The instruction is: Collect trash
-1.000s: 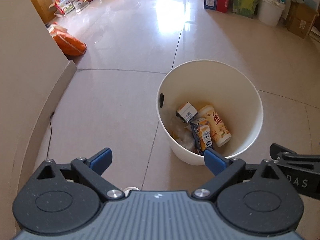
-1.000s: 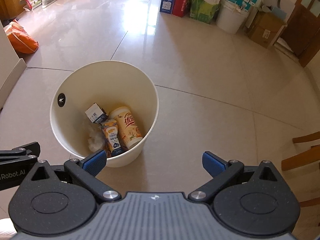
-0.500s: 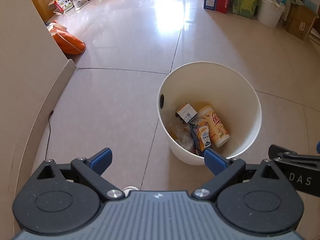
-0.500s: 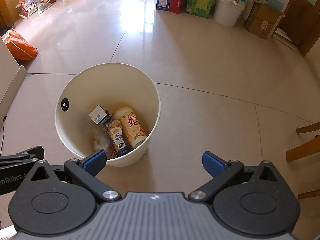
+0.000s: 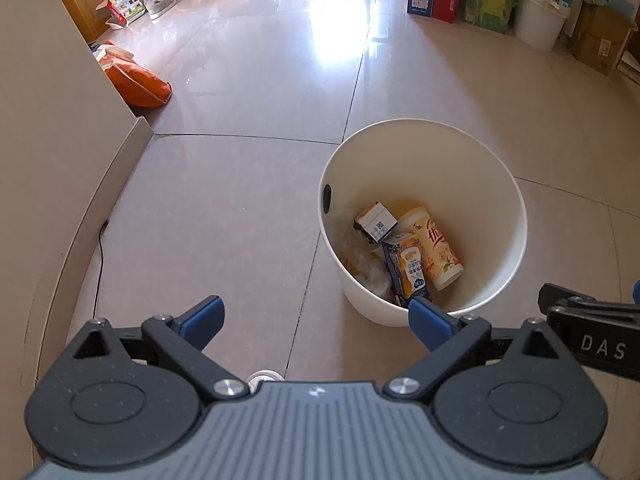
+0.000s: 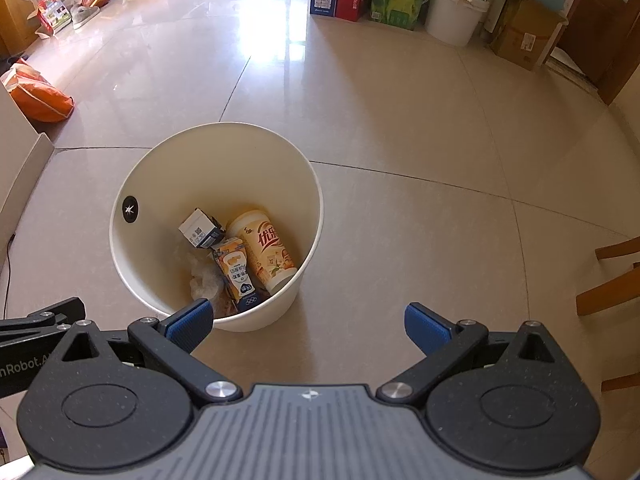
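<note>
A white round bin (image 5: pixel 424 152) (image 6: pixel 168 200) stands on the tiled floor in both views. Inside lie a cream drink cup (image 5: pixel 436 248) (image 6: pixel 266 250), a blue-and-orange milk carton (image 5: pixel 406 268) (image 6: pixel 236 270), a small white box (image 5: pixel 376 222) (image 6: pixel 200 228) and crumpled clear plastic (image 5: pixel 364 266) (image 6: pixel 204 276). My left gripper (image 5: pixel 316 316) is open and empty, above the floor just left of the bin's near rim. My right gripper (image 6: pixel 308 322) is open too, holding nothing, near the bin's front right.
A beige wall with a baseboard (image 5: pixel 120 168) runs along the left, with a thin black cable (image 5: pixel 100 264) beside it. An orange bag (image 5: pixel 136 84) lies further back. Boxes and a white bucket (image 6: pixel 454 18) line the far wall. Wooden chair parts (image 6: pixel 612 280) stand at the right.
Both views have shifted slightly, and the bin sits a little further right in the right wrist view. Both grippers stay open and empty.
</note>
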A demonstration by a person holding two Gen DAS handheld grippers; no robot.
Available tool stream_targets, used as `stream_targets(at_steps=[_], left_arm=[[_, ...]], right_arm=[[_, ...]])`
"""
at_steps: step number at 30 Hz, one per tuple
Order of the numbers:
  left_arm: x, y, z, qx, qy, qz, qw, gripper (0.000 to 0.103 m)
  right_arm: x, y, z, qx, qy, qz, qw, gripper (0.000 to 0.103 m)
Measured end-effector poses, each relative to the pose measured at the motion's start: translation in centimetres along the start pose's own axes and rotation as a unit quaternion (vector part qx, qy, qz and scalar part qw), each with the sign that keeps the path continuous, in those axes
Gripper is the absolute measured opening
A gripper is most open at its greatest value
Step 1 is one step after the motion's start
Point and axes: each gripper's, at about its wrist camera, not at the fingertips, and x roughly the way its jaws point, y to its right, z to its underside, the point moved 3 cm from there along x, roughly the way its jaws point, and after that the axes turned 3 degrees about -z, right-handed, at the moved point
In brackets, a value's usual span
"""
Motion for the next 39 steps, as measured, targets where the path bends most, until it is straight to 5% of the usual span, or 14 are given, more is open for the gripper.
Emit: stream_targets(at_steps=[39], left_arm=[[0.20, -0.04, 0.07, 0.001, -0.006, 0.009, 0.9999, 0.098]], right_arm=[[-0.24, -0.18, -0.03, 0.010, 0.000, -0.003, 1.000, 0.103]])
